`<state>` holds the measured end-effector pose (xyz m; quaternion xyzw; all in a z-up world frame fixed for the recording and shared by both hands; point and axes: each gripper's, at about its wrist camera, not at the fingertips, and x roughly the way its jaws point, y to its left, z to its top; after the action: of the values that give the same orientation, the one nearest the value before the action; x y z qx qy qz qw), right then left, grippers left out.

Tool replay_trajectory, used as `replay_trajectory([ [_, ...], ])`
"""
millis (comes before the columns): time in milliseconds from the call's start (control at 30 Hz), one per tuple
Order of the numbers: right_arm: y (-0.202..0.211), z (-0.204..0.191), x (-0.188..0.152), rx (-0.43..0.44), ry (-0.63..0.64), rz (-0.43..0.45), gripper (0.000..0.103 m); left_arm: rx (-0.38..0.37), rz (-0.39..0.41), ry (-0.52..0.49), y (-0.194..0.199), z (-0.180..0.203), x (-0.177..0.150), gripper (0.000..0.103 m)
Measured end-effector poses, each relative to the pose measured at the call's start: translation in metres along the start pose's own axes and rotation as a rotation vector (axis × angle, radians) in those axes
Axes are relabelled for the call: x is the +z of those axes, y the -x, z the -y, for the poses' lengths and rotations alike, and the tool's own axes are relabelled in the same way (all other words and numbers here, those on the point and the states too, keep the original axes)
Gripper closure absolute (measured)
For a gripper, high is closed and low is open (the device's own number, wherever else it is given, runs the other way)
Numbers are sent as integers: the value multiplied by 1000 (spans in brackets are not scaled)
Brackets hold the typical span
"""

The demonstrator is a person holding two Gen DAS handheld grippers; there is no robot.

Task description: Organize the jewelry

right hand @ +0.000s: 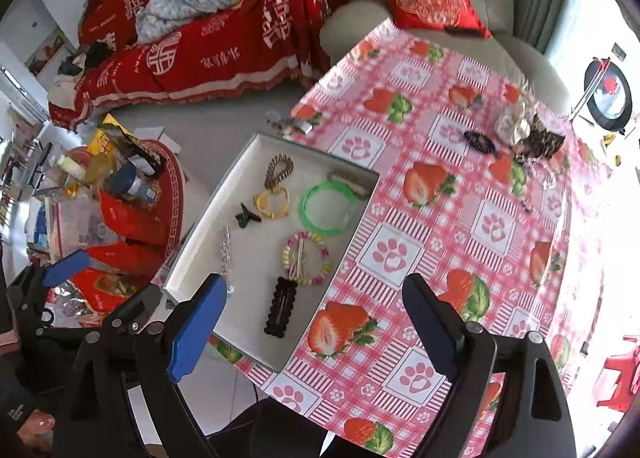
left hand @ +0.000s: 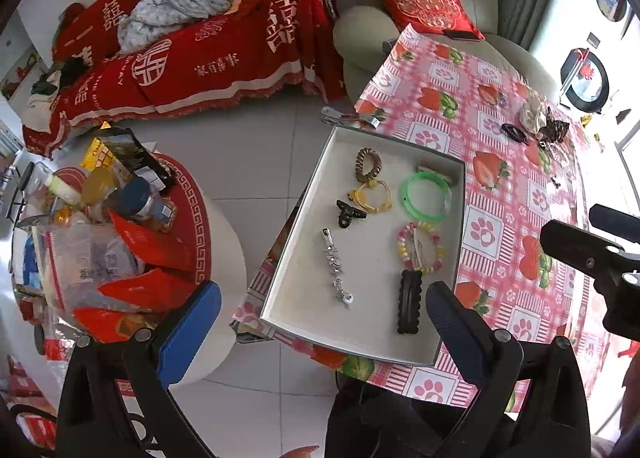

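A shallow white tray (left hand: 320, 194) (right hand: 208, 234) lies at the left edge of the strawberry tablecloth. In it lie a green bangle (left hand: 425, 196) (right hand: 329, 207), a bead bracelet (left hand: 421, 247) (right hand: 306, 258), a black snap clip (left hand: 409, 301) (right hand: 281, 306), a black claw clip (left hand: 349, 214), a yellow cord bracelet (left hand: 373, 194), a brown coil tie (left hand: 368, 164) and a silver chain (left hand: 337, 268). Loose pieces sit at the far right: a black clip (right hand: 479, 142), a cream scrunchie (right hand: 512, 125) and a dark bow (right hand: 541, 140). My left gripper (left hand: 324, 322) is open and empty above the tray's near edge. My right gripper (right hand: 316, 322) is open and empty over the tray's near right corner.
The table (right hand: 460, 218) has a pink checked cloth. A cluttered round side table (left hand: 120, 242) stands to the left. A red-covered sofa (left hand: 192, 42) and a beige armchair with a red cushion (left hand: 420, 2) stand behind. The right gripper's body (left hand: 592, 258) shows at the left view's right edge.
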<state>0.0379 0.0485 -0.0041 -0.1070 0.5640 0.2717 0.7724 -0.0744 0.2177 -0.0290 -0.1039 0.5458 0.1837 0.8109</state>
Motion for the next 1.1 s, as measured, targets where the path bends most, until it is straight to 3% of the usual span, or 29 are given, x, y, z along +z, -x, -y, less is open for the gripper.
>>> replay_trajectory([
  [600, 25, -16, 0, -44, 45, 49, 11, -2, 22, 67, 29, -25, -3, 0],
  [1100, 31, -19, 4, -44, 58, 55, 11, 15, 40, 41, 36, -18, -2, 0],
])
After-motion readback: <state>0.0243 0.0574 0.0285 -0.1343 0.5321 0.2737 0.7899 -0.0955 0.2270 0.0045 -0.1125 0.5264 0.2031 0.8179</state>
